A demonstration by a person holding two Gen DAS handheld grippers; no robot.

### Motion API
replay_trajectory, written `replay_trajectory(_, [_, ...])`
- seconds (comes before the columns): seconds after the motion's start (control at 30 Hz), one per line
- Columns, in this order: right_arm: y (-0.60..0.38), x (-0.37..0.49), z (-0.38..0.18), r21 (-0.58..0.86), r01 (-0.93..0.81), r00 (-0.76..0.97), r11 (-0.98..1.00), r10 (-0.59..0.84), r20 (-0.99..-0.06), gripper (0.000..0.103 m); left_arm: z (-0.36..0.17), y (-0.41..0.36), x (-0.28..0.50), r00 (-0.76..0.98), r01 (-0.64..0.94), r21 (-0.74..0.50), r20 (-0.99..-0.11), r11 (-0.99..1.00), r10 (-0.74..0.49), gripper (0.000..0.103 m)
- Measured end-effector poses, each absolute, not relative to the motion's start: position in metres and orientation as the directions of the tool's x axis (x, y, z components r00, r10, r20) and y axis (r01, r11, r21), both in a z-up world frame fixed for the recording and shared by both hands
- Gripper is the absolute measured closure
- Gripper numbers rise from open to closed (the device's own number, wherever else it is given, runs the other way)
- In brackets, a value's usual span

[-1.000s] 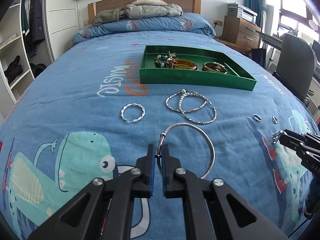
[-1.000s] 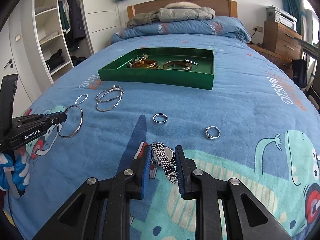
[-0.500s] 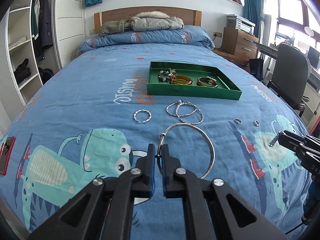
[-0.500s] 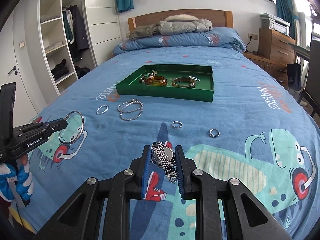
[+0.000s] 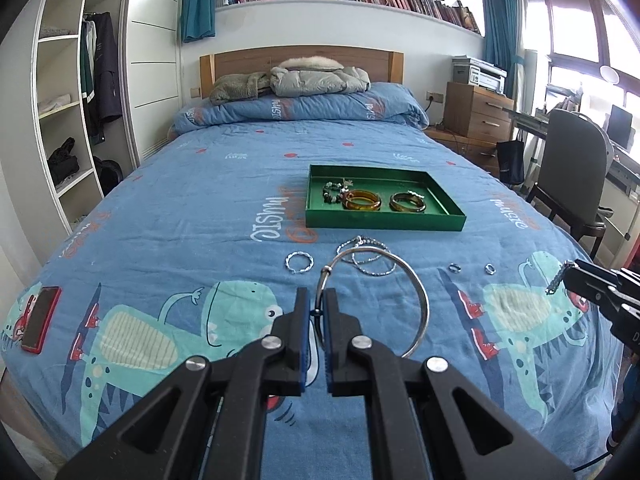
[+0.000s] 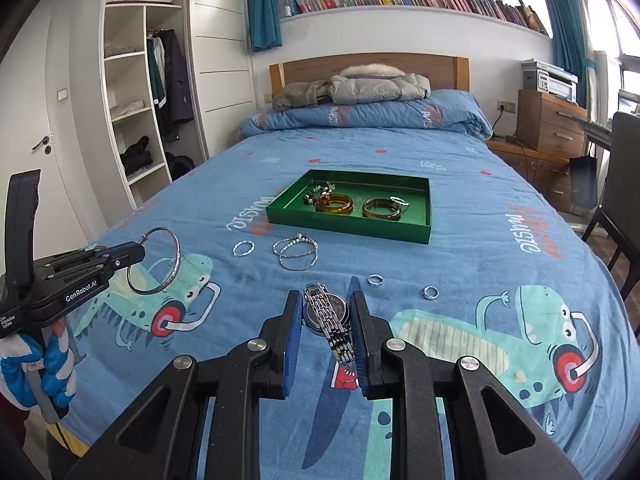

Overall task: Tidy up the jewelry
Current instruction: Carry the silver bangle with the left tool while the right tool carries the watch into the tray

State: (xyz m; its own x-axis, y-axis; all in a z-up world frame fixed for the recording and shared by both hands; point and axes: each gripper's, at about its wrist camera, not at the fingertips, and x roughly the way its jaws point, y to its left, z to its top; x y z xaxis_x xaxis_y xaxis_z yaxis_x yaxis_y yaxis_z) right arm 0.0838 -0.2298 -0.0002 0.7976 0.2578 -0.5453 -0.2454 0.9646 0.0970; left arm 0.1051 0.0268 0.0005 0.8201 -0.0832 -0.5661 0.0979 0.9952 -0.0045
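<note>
My left gripper (image 5: 316, 304) is shut on a large silver bangle (image 5: 420, 300) and holds it well above the bed; it also shows in the right wrist view (image 6: 136, 250). My right gripper (image 6: 326, 312) is shut on a silver watch (image 6: 328, 314), held above the bed; its tip shows in the left wrist view (image 5: 568, 276). A green tray (image 5: 384, 222) in the middle of the bed holds two amber bangles (image 5: 362, 200) and a bead bracelet (image 5: 332, 192). A twisted silver bracelet (image 5: 298, 262), a silver necklace (image 5: 366, 254) and two rings (image 5: 452, 267) lie on the blue cover.
A red phone (image 5: 40, 318) lies near the bed's left edge. Jackets (image 5: 288, 80) are piled on the pillow. A wardrobe (image 5: 68, 120) stands left, a drawer unit with a printer (image 5: 476, 108) and a chair (image 5: 576, 176) right.
Both grippers have lifted up and back from the bed with the bangle and the watch still held. The tray and loose jewelry now look smaller and farther off.
</note>
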Motion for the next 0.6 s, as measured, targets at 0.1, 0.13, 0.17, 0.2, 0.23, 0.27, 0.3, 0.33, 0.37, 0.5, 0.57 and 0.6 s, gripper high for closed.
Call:
replay_trajectory(0.1, [-0.23,0.078,0.011,0.093,-0.244,0.809,0.965,0.255,-0.53,0.08,0.008,0.027,0.102,0.828,0.098,-0.006,-0.554,0.995,-0.084,0.098])
replay_trajectory(0.13, [-0.229,0.078,0.014,0.094,-0.242,0.81,0.966,0.254,-0.529,0.08,0.009,0.027,0.102,0.829,0.097,-0.007,-0.553,0.995,-0.085,0.098])
replay_trajectory(0.17, [-0.229,0.077,0.016,0.09,-0.239,0.811,0.967,0.25,-0.528,0.08,0.01,0.026,0.102,0.83,0.097,-0.008,-0.551,0.995,-0.085,0.098])
replay_trajectory(0.2, [-0.228,0.076,0.018,0.087,-0.237,0.813,0.968,0.247,-0.527,0.08,0.01,0.026,0.101,0.83,0.097,-0.008,-0.551,0.995,-0.085,0.098])
replay_trajectory(0.23, [-0.229,0.076,0.019,0.087,-0.235,0.815,0.968,0.244,-0.526,0.08,0.011,0.026,0.101,0.83,0.097,-0.008,-0.551,0.995,-0.085,0.098])
replay_trajectory(0.27, [-0.229,0.075,0.021,0.085,-0.232,0.817,0.969,0.242,-0.524,0.08,0.011,0.026,0.101,0.83,0.096,-0.008,-0.551,0.995,-0.084,0.098])
replay_trajectory(0.3, [-0.229,0.075,0.022,0.084,-0.229,0.819,0.97,0.239,-0.522,0.08,0.012,0.026,0.101,0.831,0.094,-0.009,-0.55,0.995,-0.084,0.098])
replay_trajectory(0.33, [-0.23,0.075,0.024,0.083,-0.227,0.82,0.97,0.237,-0.52,0.08,0.012,0.025,0.101,0.831,0.095,-0.01,-0.549,0.995,-0.085,0.098])
replay_trajectory(0.37, [-0.231,0.075,0.025,0.084,-0.225,0.821,0.971,0.235,-0.52,0.08,0.013,0.025,0.101,0.833,0.094,-0.01,-0.547,0.995,-0.085,0.098])
replay_trajectory(0.5, [-0.233,0.077,0.029,0.077,-0.217,0.827,0.973,0.226,-0.515,0.079,0.022,0.02,0.103,0.838,0.1,-0.009,-0.538,0.995,-0.089,0.098])
replay_trajectory(0.57, [-0.234,0.08,0.032,0.074,-0.213,0.831,0.974,0.221,-0.511,0.08,0.027,0.018,0.107,0.841,0.103,-0.005,-0.534,0.995,-0.09,0.098])
replay_trajectory(0.6, [-0.235,0.082,0.033,0.075,-0.211,0.832,0.975,0.219,-0.509,0.08,0.029,0.016,0.111,0.842,0.105,-0.005,-0.531,0.994,-0.091,0.098])
